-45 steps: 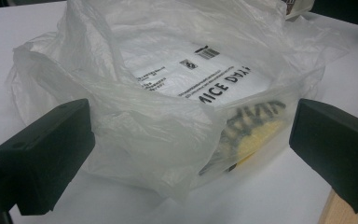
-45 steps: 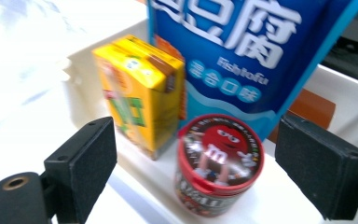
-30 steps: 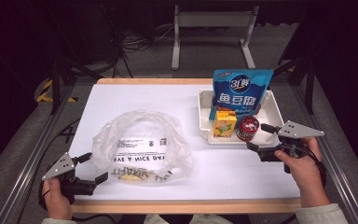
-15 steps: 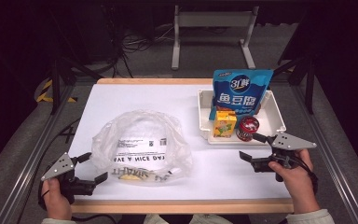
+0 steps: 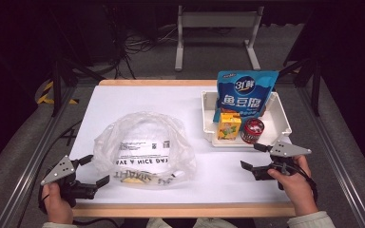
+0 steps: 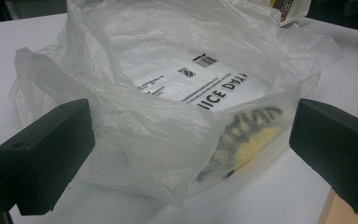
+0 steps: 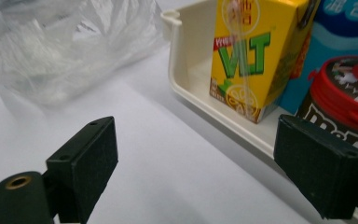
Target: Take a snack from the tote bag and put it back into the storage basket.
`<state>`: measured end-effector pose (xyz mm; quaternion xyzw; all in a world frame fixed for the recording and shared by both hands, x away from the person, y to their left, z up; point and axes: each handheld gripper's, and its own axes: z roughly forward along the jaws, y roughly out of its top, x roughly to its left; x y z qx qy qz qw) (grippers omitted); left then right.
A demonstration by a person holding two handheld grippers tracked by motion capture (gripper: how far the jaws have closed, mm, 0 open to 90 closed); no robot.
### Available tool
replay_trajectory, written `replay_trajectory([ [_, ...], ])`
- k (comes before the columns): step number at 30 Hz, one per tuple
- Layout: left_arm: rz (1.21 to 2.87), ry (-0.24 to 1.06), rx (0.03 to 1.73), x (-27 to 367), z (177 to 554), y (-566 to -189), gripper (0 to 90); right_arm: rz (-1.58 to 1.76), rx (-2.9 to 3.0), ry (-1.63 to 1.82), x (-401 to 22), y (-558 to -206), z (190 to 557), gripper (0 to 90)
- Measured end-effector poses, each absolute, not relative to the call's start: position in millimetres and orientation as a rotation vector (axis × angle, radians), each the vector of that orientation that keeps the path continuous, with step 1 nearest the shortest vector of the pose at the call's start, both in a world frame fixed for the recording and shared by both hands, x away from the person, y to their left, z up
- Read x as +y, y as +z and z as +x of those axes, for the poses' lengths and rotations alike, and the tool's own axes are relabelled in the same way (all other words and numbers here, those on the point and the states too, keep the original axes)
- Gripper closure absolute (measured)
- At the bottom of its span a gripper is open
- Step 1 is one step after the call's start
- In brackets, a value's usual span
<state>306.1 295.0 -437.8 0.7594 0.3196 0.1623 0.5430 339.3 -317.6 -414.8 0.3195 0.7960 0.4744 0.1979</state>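
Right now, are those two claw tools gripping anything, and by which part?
Nothing is held. The left gripper stands open around the plastic bag's edge; the right gripper is open and empty.

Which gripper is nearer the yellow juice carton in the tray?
Right. The right gripper sits open on the table just in front of the tray, close to the yellow juice carton. The left gripper is across the table, beside the plastic bag.

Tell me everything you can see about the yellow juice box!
The juice box is a small yellow carton with green letters and a lemon picture near its bottom. A clear wrapped straw runs down its front. It stands upright in the front part of the white tray, in front of the blue bag and beside the red-lidded candy tub. Neither gripper touches it.
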Motion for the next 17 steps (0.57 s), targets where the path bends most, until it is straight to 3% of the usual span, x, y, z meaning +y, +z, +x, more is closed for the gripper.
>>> replay_trajectory([
  [17, 1.808, 0.386, 0.754, 295, 306, -438, 0.6, 0.962, 2.297, 1.234, -312, -432, 345, 13.8],
])
